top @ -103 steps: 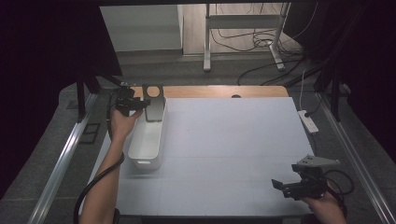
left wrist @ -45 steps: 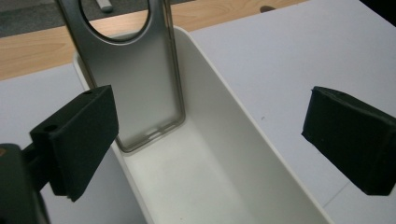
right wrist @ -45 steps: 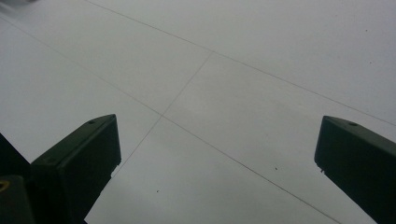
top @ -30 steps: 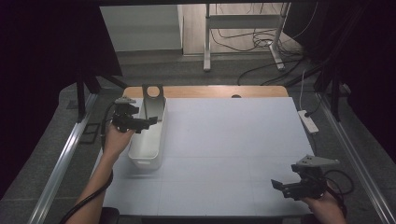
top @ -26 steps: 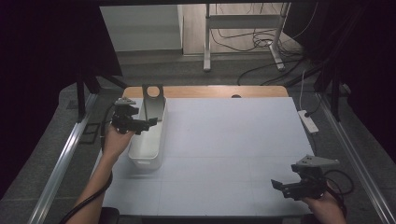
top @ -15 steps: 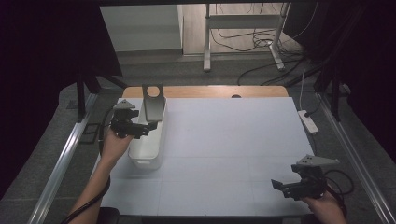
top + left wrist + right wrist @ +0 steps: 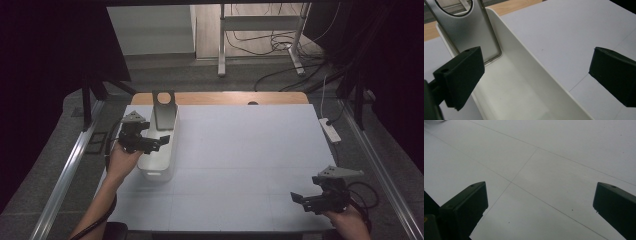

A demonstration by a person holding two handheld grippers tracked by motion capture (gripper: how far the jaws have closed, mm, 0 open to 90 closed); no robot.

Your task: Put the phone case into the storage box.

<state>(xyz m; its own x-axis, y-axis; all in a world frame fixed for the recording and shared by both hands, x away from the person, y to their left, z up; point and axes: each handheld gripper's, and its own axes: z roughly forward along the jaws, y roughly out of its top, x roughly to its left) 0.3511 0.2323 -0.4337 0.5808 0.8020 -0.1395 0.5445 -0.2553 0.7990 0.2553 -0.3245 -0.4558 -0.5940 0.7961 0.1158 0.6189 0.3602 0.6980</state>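
Note:
A long white plastic bin lies on the left side of the white table. A silver metal stand with a round hole leans upright at the bin's far end. My left gripper hovers open over the bin's middle, with nothing between its jaws. In the left gripper view the bin's inside looks bare apart from the silver stand at its far end. My right gripper stands open above the table's near right corner, over bare tabletop.
A white power strip lies at the table's right edge. A wooden strip runs along the far edge. Metal rails flank the table. Cables and a frame stand on the floor behind.
My left gripper has drawn back from the silver stand toward the near side, along the bin and over its middle. The right gripper has stayed still.

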